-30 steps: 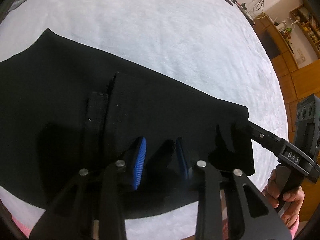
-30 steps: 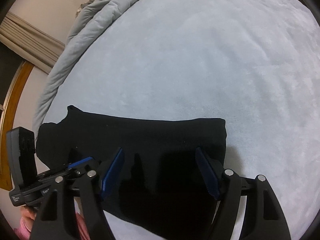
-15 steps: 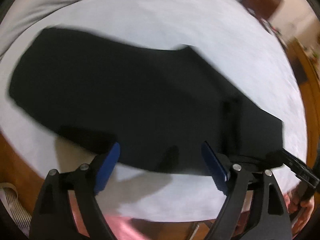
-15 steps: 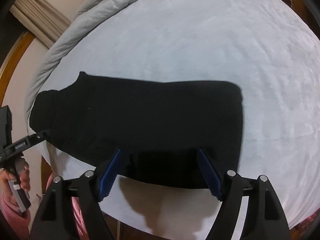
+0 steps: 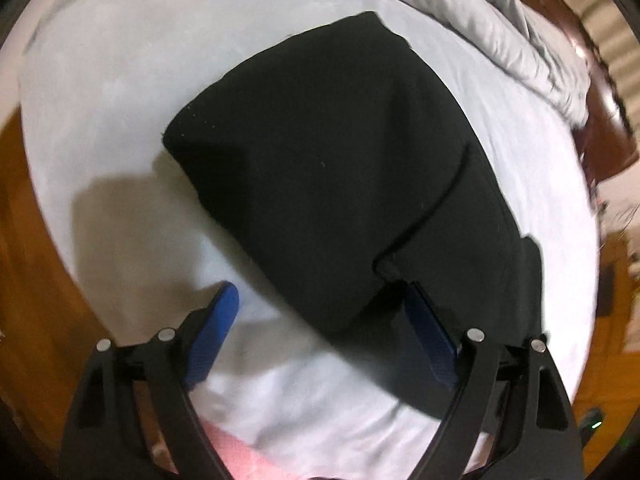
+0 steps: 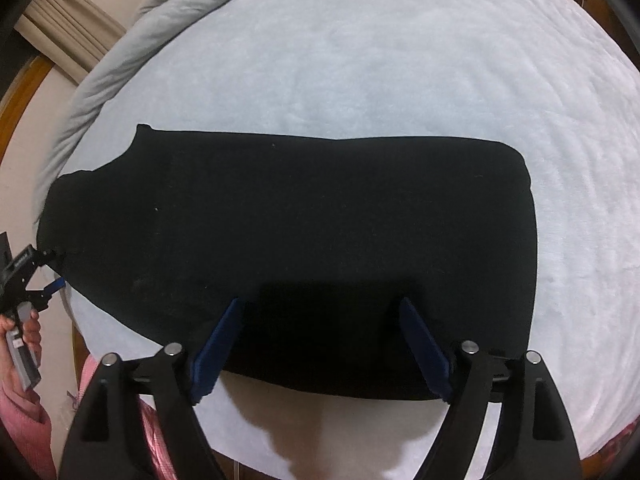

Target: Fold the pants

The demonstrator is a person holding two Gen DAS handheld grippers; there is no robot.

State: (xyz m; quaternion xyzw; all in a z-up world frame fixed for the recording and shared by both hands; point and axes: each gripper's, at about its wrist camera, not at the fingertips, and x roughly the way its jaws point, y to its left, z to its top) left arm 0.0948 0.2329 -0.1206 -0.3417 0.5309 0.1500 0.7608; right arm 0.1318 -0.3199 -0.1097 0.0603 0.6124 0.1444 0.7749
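Observation:
Black pants [image 6: 304, 232] lie folded in a long band across the white bed sheet [image 6: 380, 60]. My right gripper [image 6: 320, 304] hovers over the band's near edge. Its jaws are opening, and the blue pads [image 6: 216, 344] press on nothing. At the band's left end a hand in a pink sleeve holds my left gripper [image 6: 59, 268]. In the left wrist view the pants [image 5: 340, 168] run away from the lens, with a folded layer's edge across them. My left gripper [image 5: 320, 296] stands open there, one pad over the sheet and the other over the cloth's end.
A grey quilt [image 5: 500, 28] is bunched along the far side of the bed and shows in the right wrist view as well [image 6: 160, 32]. The wooden bed frame [image 5: 24, 260] borders the sheet. Beige curtains [image 6: 60, 16] hang behind. Bare sheet lies beyond the pants.
My left gripper let go of the pants, opened wide and swung along the bed to the band's end, rolling as it went. The right gripper pulled back toward the near edge and widened slightly.

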